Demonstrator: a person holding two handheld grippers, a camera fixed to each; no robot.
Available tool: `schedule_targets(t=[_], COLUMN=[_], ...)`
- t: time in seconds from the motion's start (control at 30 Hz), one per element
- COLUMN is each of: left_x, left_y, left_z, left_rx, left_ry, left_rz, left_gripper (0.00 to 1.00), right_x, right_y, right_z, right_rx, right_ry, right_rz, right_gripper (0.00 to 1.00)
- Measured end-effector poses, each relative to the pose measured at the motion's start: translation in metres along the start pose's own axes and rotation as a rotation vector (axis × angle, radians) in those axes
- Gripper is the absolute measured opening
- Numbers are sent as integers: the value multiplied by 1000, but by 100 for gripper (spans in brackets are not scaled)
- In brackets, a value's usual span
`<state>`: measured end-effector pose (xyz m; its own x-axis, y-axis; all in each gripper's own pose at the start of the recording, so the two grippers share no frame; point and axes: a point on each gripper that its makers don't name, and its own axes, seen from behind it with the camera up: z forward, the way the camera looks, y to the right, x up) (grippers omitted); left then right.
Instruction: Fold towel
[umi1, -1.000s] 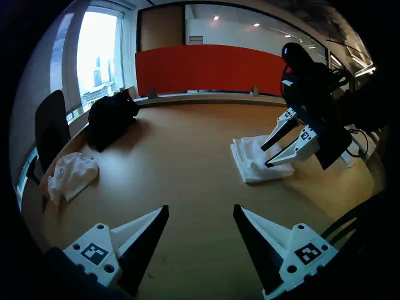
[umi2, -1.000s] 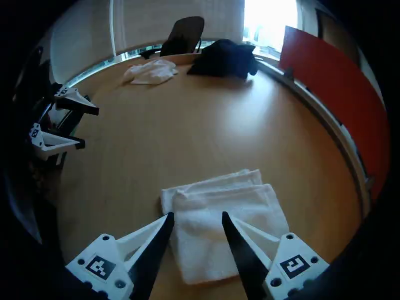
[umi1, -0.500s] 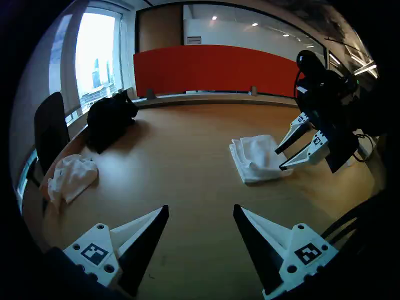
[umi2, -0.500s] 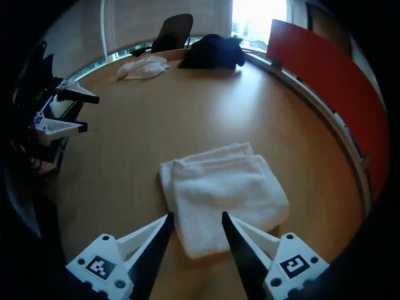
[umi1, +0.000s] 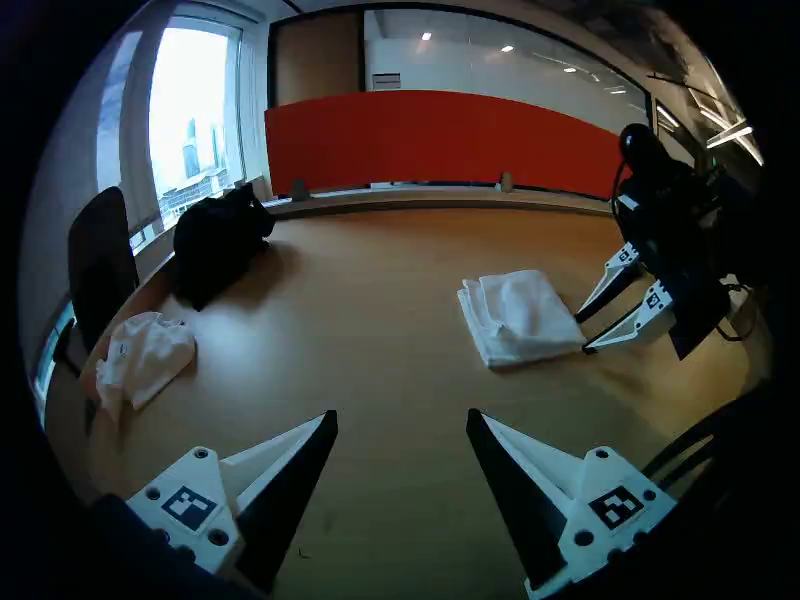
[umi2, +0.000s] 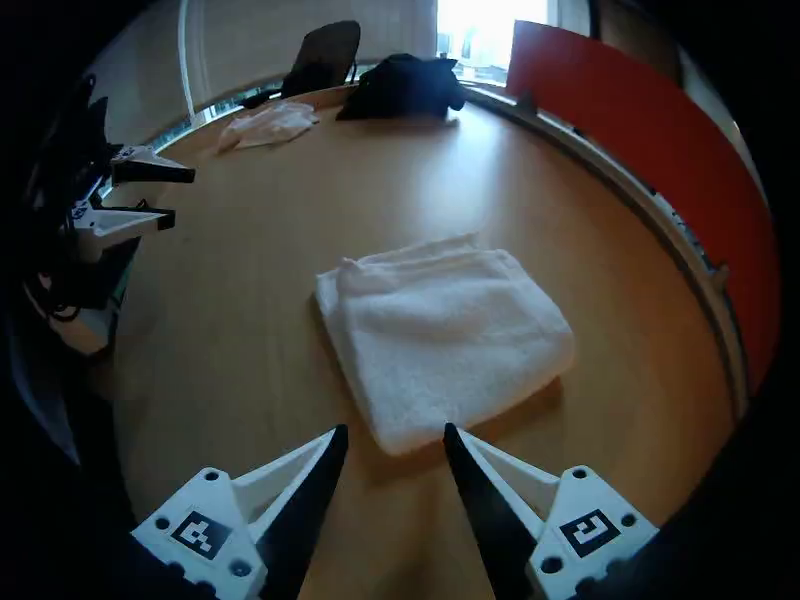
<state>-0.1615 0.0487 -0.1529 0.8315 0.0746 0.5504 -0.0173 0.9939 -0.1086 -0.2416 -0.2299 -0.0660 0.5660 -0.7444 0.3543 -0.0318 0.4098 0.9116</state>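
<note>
Towel (umi2: 445, 335): folded rectangle, flat on wooden table (umi2: 230, 330); right gripper (umi2: 393, 430) spread, empty, just short of its near edge; left gripper (umi1: 401, 413) spread, well apart; fold judged complete, next reach probably the crumpled cloth (umi1: 140, 355).

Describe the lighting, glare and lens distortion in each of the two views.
Left gripper view: the window is blown out white, the black bag is a dark mass with no detail, and the red partition bows with the fisheye. Right gripper view: the window glares at the top, the table edge curves strongly, and the folded towel casts a soft shadow along its near side.
</note>
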Motion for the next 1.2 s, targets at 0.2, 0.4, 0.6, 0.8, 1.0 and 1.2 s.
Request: schedule_targets(t=[0.2,0.4,0.6,0.8,1.0,1.2], left_x=[0,-1,-2,-1,0,0], left_y=[1,3,5,7,7,8], left_z=[0,0,0,0,0,0], left_rx=[-2,-4,-6,-6,-7,-10], left_ry=[0,-1,-1,1,1,0], left_rz=[2,2,3,4,7,11], left_gripper=[96,96,96,96,96,96], right_x=[-9,-13,-14,-14,-14,-14], right_y=[1,1,0,0,1,3], right_z=[1,3,6,9,11,10], right_rx=[-12,-13,-20,-33,-44,-52], right_ry=[-12,-15,-12,-8,-8,1], right_rz=[18,42,66,76,86,101], right_gripper=[71,57,42,37,19,2])
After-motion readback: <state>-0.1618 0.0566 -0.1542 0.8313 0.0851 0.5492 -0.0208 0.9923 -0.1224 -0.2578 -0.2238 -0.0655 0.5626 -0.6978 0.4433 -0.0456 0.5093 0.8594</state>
